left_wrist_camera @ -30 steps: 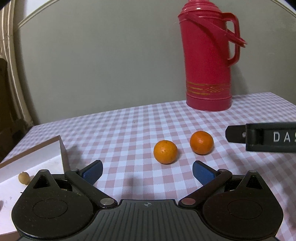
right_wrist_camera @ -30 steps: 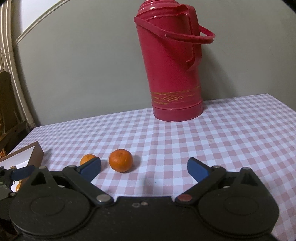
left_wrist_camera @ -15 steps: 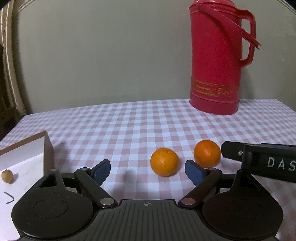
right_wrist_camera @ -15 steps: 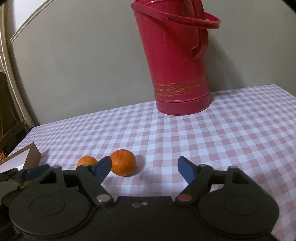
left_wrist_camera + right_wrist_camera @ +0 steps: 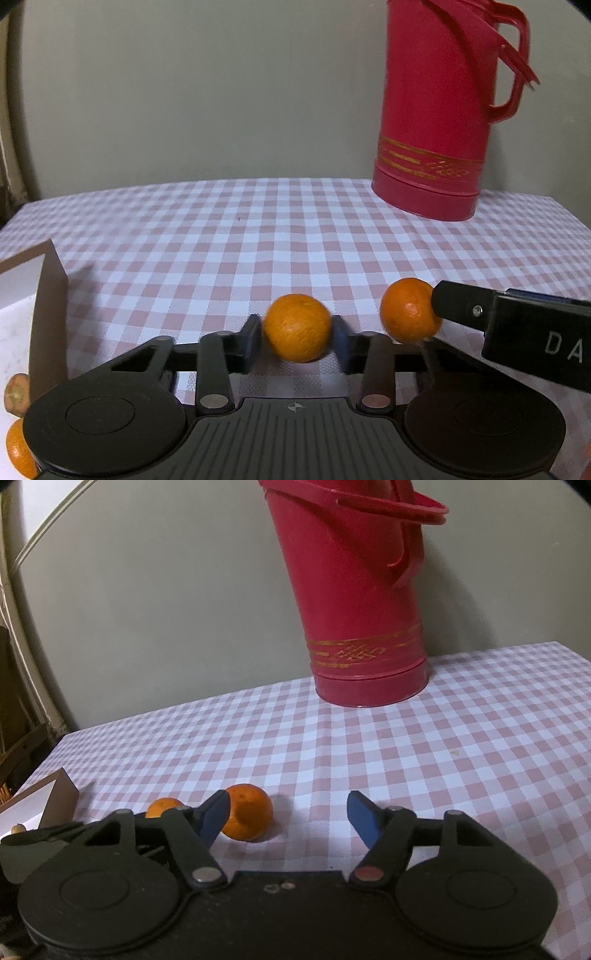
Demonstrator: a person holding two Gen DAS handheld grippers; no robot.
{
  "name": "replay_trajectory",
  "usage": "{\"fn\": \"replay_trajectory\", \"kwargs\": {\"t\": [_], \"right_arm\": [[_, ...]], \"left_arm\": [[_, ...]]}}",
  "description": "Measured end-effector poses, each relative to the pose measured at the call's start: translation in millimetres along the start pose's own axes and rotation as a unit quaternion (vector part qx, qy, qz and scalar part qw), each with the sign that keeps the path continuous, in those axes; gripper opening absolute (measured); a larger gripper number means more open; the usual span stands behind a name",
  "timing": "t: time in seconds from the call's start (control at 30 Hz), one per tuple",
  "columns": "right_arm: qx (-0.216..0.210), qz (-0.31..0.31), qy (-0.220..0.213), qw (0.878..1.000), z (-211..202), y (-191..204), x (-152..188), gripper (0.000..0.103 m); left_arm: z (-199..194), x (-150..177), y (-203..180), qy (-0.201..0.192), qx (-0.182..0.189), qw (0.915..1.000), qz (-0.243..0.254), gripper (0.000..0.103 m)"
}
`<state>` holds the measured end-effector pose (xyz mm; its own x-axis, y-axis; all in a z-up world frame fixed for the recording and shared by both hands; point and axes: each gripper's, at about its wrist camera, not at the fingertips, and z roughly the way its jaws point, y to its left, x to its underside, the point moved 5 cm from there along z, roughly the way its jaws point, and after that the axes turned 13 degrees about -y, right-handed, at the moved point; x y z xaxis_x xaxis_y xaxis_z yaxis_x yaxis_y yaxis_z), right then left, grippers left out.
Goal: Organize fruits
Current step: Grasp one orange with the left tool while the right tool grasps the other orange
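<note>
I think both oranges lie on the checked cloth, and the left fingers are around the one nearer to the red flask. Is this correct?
Not quite. In the left wrist view the left gripper is closing around the orange farther from the red flask. The nearer orange lies by the right gripper, outside its fingers. Both are on the checked cloth.
</note>
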<state>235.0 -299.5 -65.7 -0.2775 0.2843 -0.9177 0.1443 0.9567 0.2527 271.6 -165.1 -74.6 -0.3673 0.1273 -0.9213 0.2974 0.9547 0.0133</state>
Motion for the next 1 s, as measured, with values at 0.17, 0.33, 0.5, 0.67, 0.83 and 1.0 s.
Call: {"fn": "replay_trajectory", "kwargs": {"t": [0.17, 0.33, 0.5, 0.67, 0.83, 1.0], "right_arm": [[-0.007, 0.004, 0.008, 1.000, 7.9, 5.2, 5.3, 0.062], [-0.017, 0.010, 0.019, 1.000, 18.6, 12.9, 13.4, 0.060], [-0.025, 0.013, 0.028, 0.999, 29.1, 23.9, 19.5, 0.056], [-0.025, 0.004, 0.029, 0.999, 35.5, 31.3, 21.6, 0.050], [-0.042, 0.007, 0.035, 0.998, 40.2, 37.5, 20.9, 0.032], [-0.035, -0.019, 0.033, 0.999, 34.8, 39.5, 20.5, 0.031]], "left_arm": [[-0.8, 0.1, 9.8, 0.003, -0.009, 0.9999, -0.003, 0.038], [-4.5, 1.0, 22.7, 0.006, -0.022, 0.9997, -0.002, 0.038], [-5.1, 1.3, 31.6, 0.008, -0.025, 0.9997, -0.002, 0.038], [-4.4, 1.0, 30.9, 0.005, -0.026, 0.9996, 0.005, 0.038], [-3.6, 0.9, 31.6, 0.003, -0.028, 0.9996, 0.006, 0.038], [-5.0, 1.5, 28.7, -0.003, -0.032, 0.9993, 0.018, 0.038]]}}
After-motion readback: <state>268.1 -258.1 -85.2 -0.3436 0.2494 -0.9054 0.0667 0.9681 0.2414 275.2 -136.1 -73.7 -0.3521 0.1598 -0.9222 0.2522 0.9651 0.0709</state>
